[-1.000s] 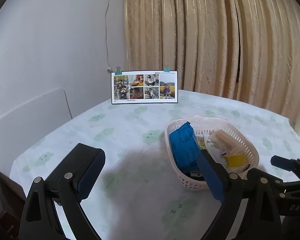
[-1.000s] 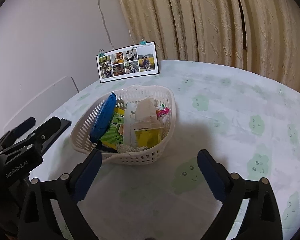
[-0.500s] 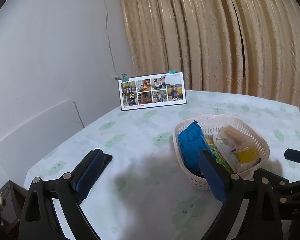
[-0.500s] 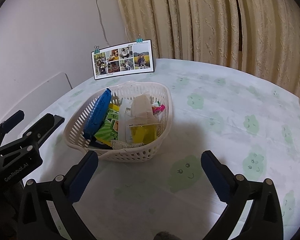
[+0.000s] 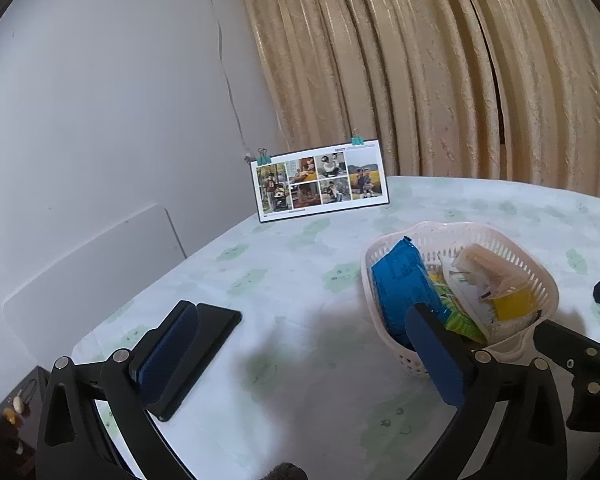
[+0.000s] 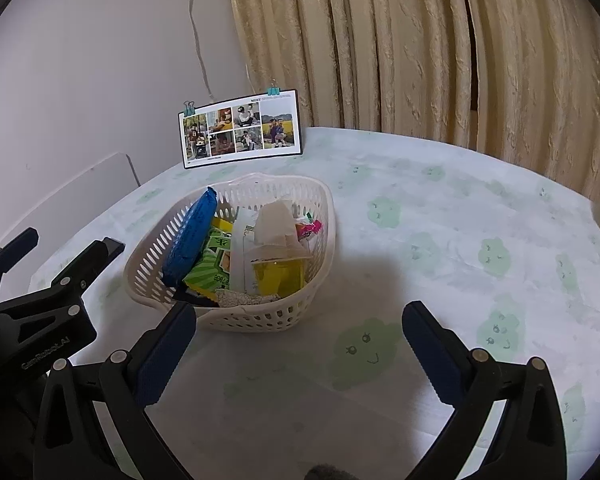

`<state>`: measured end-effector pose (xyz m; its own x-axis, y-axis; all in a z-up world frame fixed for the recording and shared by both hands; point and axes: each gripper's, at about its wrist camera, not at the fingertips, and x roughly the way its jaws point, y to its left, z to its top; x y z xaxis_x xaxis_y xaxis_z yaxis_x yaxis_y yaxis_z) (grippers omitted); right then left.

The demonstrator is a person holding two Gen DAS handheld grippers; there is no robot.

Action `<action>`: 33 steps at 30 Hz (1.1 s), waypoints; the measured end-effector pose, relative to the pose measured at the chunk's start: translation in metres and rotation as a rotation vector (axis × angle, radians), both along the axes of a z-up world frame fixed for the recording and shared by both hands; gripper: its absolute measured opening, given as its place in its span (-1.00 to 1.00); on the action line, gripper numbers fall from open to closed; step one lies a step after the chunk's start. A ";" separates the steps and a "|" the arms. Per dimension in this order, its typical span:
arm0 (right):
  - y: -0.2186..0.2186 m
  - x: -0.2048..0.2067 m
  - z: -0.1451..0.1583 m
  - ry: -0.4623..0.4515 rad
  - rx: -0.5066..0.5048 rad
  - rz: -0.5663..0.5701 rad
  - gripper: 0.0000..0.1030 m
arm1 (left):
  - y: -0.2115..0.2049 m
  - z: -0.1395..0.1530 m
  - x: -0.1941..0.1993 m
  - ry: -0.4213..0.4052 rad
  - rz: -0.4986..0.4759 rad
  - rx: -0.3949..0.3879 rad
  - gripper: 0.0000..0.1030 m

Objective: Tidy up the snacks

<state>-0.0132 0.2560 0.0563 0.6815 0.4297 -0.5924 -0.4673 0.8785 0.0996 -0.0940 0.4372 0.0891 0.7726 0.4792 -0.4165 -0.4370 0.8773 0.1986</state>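
Observation:
A white slotted basket (image 6: 256,320) (image 5: 540,280) on the table holds several snack packs: a blue pack (image 6: 190,236) (image 5: 404,284) on edge, a green pack (image 6: 212,268), a white pouch (image 6: 276,228) and a yellow one (image 6: 278,276). My right gripper (image 6: 296,350) stands open just in front of the basket, nothing between its fingers. My left gripper (image 5: 300,356) is open too, left of the basket, its right finger (image 5: 436,356) overlapping the basket's near wall in view. The left gripper (image 6: 40,300) also shows in the right wrist view.
A flat black slab (image 5: 196,360) lies by the left finger near the table's left edge. A clipped photo card (image 5: 320,180) (image 6: 240,132) stands at the back before beige curtains. A white board (image 5: 92,280) leans on the wall. The tablecloth (image 6: 460,240) stretches to the right.
Both grippers have drawn back and risen a little from the basket. The left view swung left, bringing the black slab and table edge into sight. Both stay open.

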 end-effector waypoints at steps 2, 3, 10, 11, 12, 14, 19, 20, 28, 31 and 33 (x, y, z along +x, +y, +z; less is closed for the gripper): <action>0.001 -0.001 0.000 -0.007 -0.008 0.003 1.00 | 0.000 -0.001 0.000 0.004 0.001 0.002 0.99; 0.002 -0.001 0.000 -0.011 -0.012 0.004 1.00 | -0.001 -0.001 0.000 0.005 0.001 0.003 0.99; 0.003 -0.005 0.001 -0.022 -0.017 0.012 1.00 | -0.002 -0.002 0.000 0.009 -0.010 0.005 0.99; 0.003 -0.006 0.001 -0.024 -0.019 0.014 1.00 | -0.002 -0.002 0.000 0.010 -0.012 0.006 0.99; 0.004 -0.006 0.001 -0.024 -0.020 0.015 1.00 | -0.003 -0.003 0.000 0.011 -0.014 0.007 0.99; 0.005 -0.006 0.001 -0.028 -0.023 0.018 1.00 | -0.003 -0.003 0.000 0.014 -0.019 0.009 0.99; 0.005 -0.005 0.002 -0.016 -0.021 0.027 1.00 | -0.004 -0.003 0.000 0.016 -0.020 0.010 0.99; 0.004 -0.005 0.002 -0.016 -0.022 0.026 1.00 | -0.004 -0.003 0.000 0.016 -0.020 0.009 0.99; 0.005 -0.005 0.002 -0.020 -0.025 0.028 1.00 | -0.005 -0.003 0.000 0.017 -0.024 0.010 0.99; 0.005 -0.006 0.002 -0.019 -0.025 0.033 1.00 | -0.004 -0.004 0.000 0.019 -0.025 0.010 0.99; 0.005 -0.006 0.002 -0.020 -0.025 0.033 1.00 | -0.004 -0.004 0.000 0.019 -0.025 0.010 0.99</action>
<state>-0.0191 0.2612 0.0580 0.6790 0.4372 -0.5898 -0.4977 0.8647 0.0679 -0.0937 0.4331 0.0854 0.7766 0.4641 -0.4261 -0.4110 0.8857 0.2158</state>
